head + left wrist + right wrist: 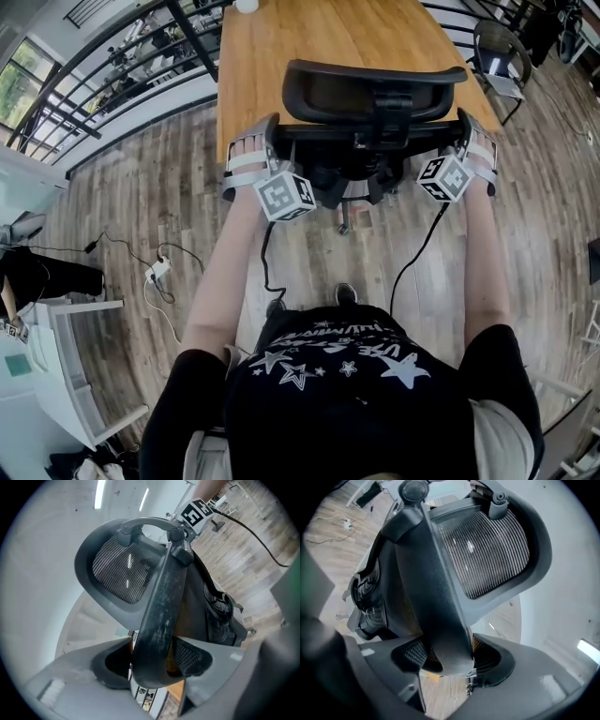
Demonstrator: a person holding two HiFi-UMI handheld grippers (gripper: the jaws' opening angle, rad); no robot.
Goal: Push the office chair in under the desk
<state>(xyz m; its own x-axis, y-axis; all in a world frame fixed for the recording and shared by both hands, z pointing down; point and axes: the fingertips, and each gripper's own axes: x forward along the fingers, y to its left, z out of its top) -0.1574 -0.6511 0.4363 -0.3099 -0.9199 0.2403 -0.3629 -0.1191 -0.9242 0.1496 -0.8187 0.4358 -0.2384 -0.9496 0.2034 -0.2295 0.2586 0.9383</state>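
A black office chair (373, 94) with a mesh back (123, 569) stands against the near edge of a wooden desk (328, 33), its seat partly under the top. My left gripper (272, 127) is at the chair's left side, and its pads press on a dark side bar (161, 602) of the chair. On the right side, my right gripper (464, 122) is clamped the same way on the other side bar (436, 602). In the gripper views each bar fills the gap between the jaws of the left gripper (152, 660) and of the right gripper (447, 656).
A power strip (157, 270) with cables lies on the wood floor at the left. A second chair (502, 56) stands at the desk's far right. A black railing (141, 47) runs along the upper left. White furniture (66, 356) sits at the lower left.
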